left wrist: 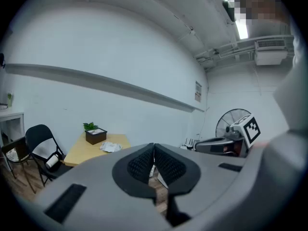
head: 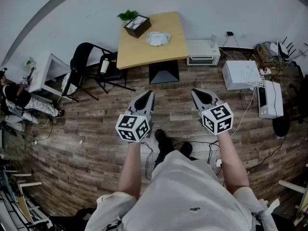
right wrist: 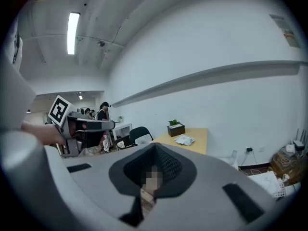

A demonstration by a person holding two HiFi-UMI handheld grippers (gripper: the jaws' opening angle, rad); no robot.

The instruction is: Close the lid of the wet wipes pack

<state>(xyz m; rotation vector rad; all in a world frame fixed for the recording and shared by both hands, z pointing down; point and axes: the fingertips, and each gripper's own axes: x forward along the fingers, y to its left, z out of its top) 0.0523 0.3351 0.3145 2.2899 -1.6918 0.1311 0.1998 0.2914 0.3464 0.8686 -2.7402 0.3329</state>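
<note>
The wet wipes pack (head: pixel 158 38) lies white and crumpled on a light wooden table (head: pixel 168 51) against the far wall. It also shows in the left gripper view as the pack (left wrist: pixel 110 147) and in the right gripper view as the pack (right wrist: pixel 184 139). My left gripper (head: pixel 148 96) and right gripper (head: pixel 196 94) hang side by side over the wood floor, well short of the table. Both point toward it, slightly downward. The left gripper (left wrist: pixel 154 150) has its jaws pressed together with nothing between them. So does the right gripper (right wrist: pixel 155 150).
A dark box with a green plant (head: pixel 136 25) stands at the table's back left. Left of the table are a black folding chair (head: pixel 89 64) and a white desk (head: pixel 45 73). To its right are a white oven (head: pixel 202 53), a white box (head: pixel 240 74) and cables.
</note>
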